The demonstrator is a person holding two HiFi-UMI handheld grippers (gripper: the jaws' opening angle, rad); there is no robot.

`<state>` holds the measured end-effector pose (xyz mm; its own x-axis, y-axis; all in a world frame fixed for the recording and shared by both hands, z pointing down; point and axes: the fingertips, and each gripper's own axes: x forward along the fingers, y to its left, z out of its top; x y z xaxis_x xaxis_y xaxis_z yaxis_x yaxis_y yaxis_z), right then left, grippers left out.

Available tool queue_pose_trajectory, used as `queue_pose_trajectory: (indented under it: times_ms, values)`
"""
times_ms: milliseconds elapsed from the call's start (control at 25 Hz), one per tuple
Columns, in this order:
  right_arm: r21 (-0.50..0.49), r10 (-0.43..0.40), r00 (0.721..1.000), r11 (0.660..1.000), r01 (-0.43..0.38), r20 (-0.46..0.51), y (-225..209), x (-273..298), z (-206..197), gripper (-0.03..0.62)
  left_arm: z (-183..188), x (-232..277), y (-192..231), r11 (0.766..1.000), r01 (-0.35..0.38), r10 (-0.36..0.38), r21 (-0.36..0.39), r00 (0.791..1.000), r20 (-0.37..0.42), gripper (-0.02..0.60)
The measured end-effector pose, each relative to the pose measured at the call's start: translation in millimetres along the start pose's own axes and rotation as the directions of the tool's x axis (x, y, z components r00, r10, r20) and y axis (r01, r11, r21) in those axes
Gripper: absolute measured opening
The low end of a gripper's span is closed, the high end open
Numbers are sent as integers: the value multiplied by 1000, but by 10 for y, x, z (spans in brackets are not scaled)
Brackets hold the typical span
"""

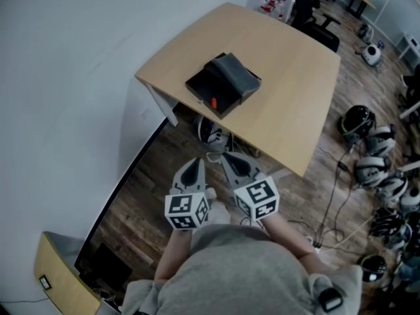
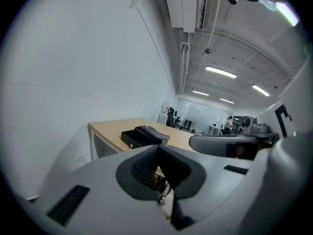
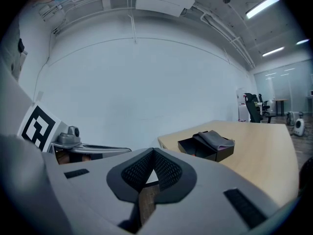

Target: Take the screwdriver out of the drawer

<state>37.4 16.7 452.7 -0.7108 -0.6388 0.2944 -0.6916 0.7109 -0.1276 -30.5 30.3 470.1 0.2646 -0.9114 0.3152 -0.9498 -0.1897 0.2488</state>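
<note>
Down on the light wooden table (image 1: 289, 77) sits a small black drawer (image 1: 209, 89), slid out of its grey housing (image 1: 237, 75). Inside it, near the front edge, lies the orange-handled screwdriver (image 1: 212, 102). Both grippers hang over the plank floor (image 1: 157, 176), short of the table's near edge and well apart from the drawer. The left gripper (image 1: 195, 164) has its jaws pressed together with nothing between them. The right gripper (image 1: 230, 159), just beside it, is likewise closed and empty. Helmets (image 1: 357, 120) lie on the floor at the right.
</note>
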Motion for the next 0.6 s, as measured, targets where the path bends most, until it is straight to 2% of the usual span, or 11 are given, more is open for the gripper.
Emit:
queue_pose_trajectory:
  times_ms: [320,600]
  values:
    - [11,-38,999,999,38,-14,-282,736,293,0,351,596,482,999,42,-42,14,999,-18,-1]
    - [32,-99,995,995,99,-15,-587,1244,398,0,546,1050,798,996,83,-83,28,996,-28,-1]
